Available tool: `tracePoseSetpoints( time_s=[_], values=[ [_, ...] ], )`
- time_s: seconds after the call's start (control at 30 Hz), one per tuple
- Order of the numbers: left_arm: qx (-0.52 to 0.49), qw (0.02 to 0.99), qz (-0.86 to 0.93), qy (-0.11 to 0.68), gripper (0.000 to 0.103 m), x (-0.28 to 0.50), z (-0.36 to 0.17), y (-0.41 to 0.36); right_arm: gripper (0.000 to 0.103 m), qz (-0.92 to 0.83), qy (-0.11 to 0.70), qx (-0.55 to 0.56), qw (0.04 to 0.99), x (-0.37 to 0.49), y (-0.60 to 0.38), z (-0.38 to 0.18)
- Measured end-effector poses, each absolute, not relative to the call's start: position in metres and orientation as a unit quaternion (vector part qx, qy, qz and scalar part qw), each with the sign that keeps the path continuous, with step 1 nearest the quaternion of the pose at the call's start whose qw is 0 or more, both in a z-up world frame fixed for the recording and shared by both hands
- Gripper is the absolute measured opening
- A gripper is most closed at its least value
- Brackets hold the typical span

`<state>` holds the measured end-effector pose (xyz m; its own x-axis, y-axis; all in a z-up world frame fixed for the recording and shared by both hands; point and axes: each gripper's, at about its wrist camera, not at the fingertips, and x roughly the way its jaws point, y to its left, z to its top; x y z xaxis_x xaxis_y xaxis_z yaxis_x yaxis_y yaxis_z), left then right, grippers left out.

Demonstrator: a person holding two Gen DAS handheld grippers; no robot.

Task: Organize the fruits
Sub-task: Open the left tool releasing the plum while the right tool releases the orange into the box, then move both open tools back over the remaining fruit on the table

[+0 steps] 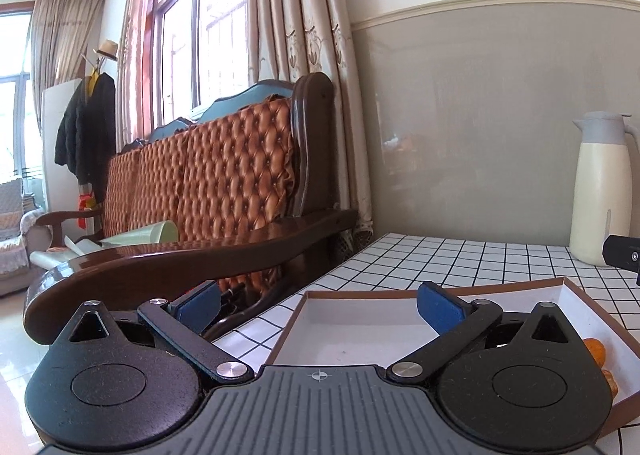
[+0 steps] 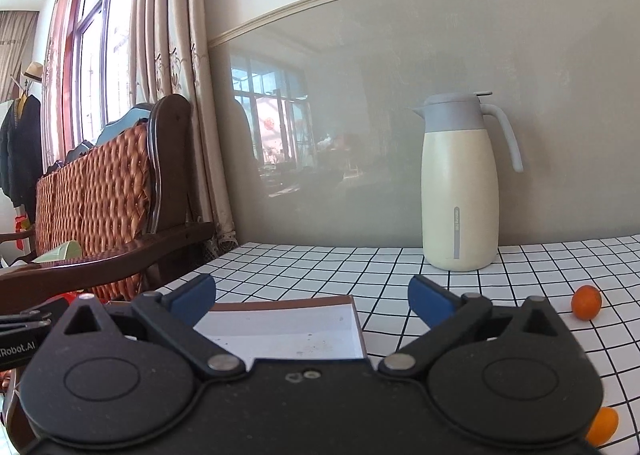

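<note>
Two grippers, left gripper and right gripper, spread wide, empty, above white tray, oranges nearby.

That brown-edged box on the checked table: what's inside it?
In the box, orange fruit shows at its right side, partly hidden behind the left gripper. The rest of the white floor looks bare; the near part is covered.

A cream thermos jug with a grey lid and handle is being seen upright on the checked tablecloth, near the grey wall. A wooden bench with tufted orange cushions is being lit beside the curtained window. A dark coat is being hung under a straw hat.
</note>
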<state>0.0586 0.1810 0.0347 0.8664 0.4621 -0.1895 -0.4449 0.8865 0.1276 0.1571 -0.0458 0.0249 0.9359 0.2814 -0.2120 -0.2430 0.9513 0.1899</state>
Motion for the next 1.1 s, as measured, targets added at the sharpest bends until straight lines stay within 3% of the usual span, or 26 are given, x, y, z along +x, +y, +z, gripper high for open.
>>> tracePoseSetpoints(
  time_s=[0.17, 1.1],
  values=[
    [0.055, 0.966, 0.228, 0.108, 0.103, 0.052, 0.038, 0.172, 0.097, 0.139, 0.09, 0.098, 0.981, 0.146, -0.059, 0.028],
    [0.02, 0.988, 0.057, 0.14, 0.103, 0.035, 0.025, 0.052, 0.097, 0.062, 0.159, 0.073, 0.983, 0.099, -0.176, 0.012]
  ],
)
